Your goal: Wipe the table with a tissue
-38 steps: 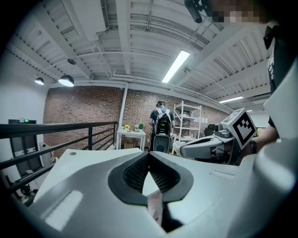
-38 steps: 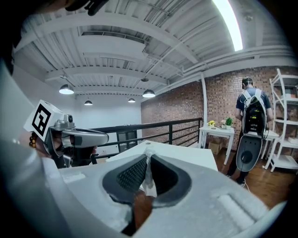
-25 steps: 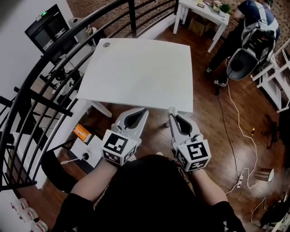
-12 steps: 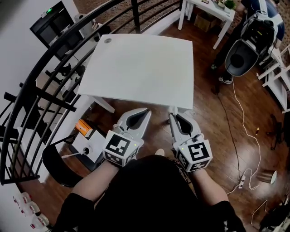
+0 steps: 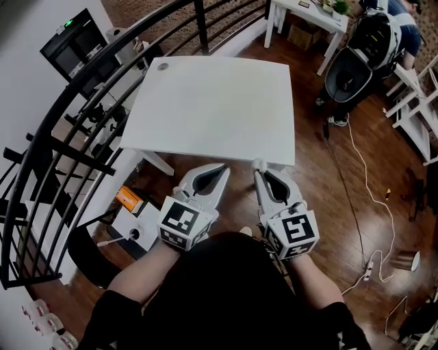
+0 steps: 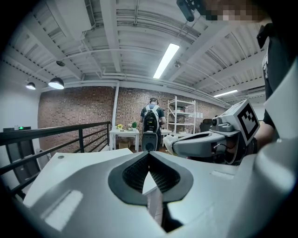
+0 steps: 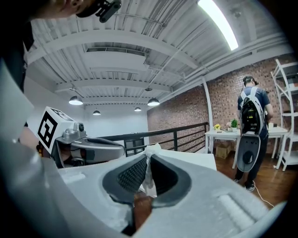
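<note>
A dark wooden floor (image 5: 321, 191) is seen beneath everything, and a black curved railing (image 5: 68, 116) is run along its left side. The middle of the head view is taken up by a white table (image 5: 212, 102), whose top is bare apart from a small round fitting near its far left corner. A smaller white table (image 5: 308, 15) is set in the far corner, and a person (image 7: 263, 100) with a pack on the back is stood beside it, faced away. A white cable (image 5: 356, 171) is trailed over the floor to the right.

Both grippers are held side by side over the floor, with their tips near the white table's near edge. The left gripper (image 5: 222, 167) is closed, its jaws brought together at the tips, and nothing is held between them. The right gripper (image 5: 259, 166) is clamped on a white tissue (image 7: 148, 172), which is pinched between the jaw pads; a crumpled bit is left sticking out past the tips.
</note>
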{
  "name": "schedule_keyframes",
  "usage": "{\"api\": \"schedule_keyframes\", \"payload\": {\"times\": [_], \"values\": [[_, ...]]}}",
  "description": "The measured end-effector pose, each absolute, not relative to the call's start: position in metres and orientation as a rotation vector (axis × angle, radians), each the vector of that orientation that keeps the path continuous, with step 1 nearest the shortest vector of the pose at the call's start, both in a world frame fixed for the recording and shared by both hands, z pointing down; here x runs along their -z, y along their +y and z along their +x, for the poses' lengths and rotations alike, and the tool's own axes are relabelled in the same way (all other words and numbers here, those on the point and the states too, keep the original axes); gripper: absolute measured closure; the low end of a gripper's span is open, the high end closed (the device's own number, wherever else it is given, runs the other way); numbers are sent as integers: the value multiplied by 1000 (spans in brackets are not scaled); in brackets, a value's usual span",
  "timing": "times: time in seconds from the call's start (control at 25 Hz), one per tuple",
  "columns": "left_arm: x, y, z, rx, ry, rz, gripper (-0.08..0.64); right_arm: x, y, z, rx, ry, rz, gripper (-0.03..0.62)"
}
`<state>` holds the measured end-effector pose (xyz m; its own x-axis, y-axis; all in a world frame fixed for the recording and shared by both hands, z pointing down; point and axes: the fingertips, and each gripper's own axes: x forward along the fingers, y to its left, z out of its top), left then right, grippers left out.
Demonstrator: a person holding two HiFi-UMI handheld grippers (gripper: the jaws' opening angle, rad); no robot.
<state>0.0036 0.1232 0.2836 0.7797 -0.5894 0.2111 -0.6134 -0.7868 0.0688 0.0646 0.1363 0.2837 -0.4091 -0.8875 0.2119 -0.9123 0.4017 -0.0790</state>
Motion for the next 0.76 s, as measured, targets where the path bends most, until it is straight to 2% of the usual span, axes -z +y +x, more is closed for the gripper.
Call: {"api": "schedule_keyframes", "payload": {"times": [0.76], "values": [[-283,123,-8,-240,-964,2830,548,-285,139,54,-262,-2481,1621,575]]}}
